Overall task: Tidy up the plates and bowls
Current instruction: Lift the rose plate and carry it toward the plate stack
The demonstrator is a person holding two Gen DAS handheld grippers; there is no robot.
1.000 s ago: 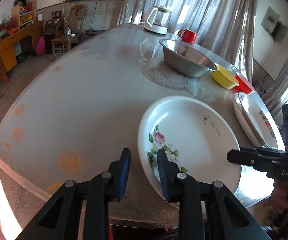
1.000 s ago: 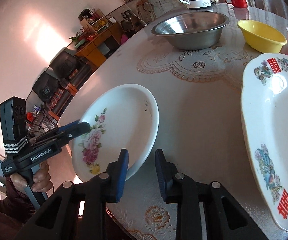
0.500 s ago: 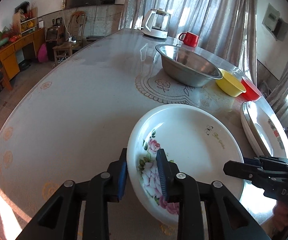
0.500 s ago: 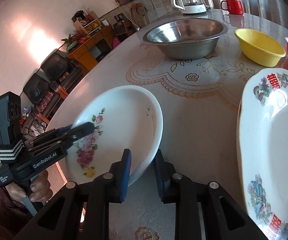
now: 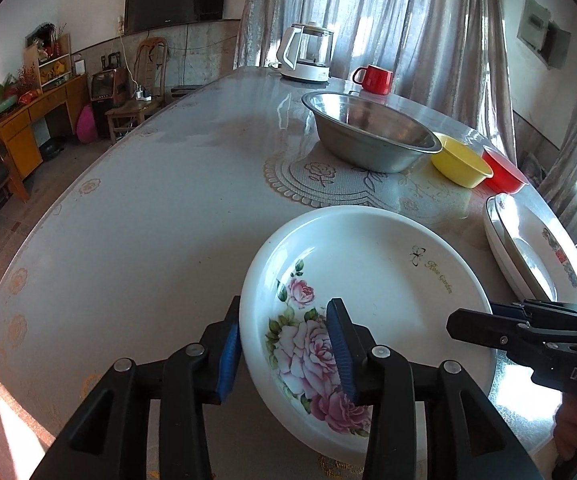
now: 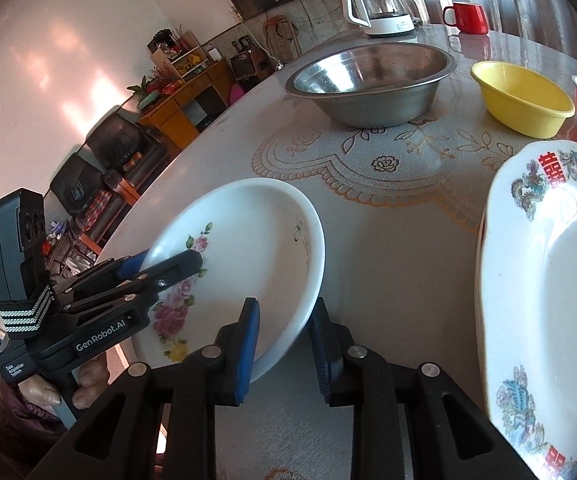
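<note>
A white deep plate with pink roses (image 5: pixel 372 280) (image 6: pixel 248 240) lies near the table's front edge. My left gripper (image 5: pixel 284 344) straddles its left rim, one finger inside, one outside, the jaws still wide. My right gripper (image 6: pixel 284 340) straddles the opposite rim the same way; it also shows in the left wrist view (image 5: pixel 488 320). The left gripper shows in the right wrist view (image 6: pixel 160 268). A stack of oval plates with red characters (image 6: pixel 548 280) (image 5: pixel 528 248) lies to the right.
A steel basin (image 5: pixel 368 136) stands mid-table on a lace mat. A yellow bowl (image 5: pixel 460 160) and a red bowl (image 5: pixel 504 172) sit right of it. A kettle (image 5: pixel 308 52) and a red mug (image 5: pixel 372 80) stand at the far edge.
Both grippers moved forward onto the rose plate's rims from opposite sides. The plate looks slightly raised and tilted compared with before.
</note>
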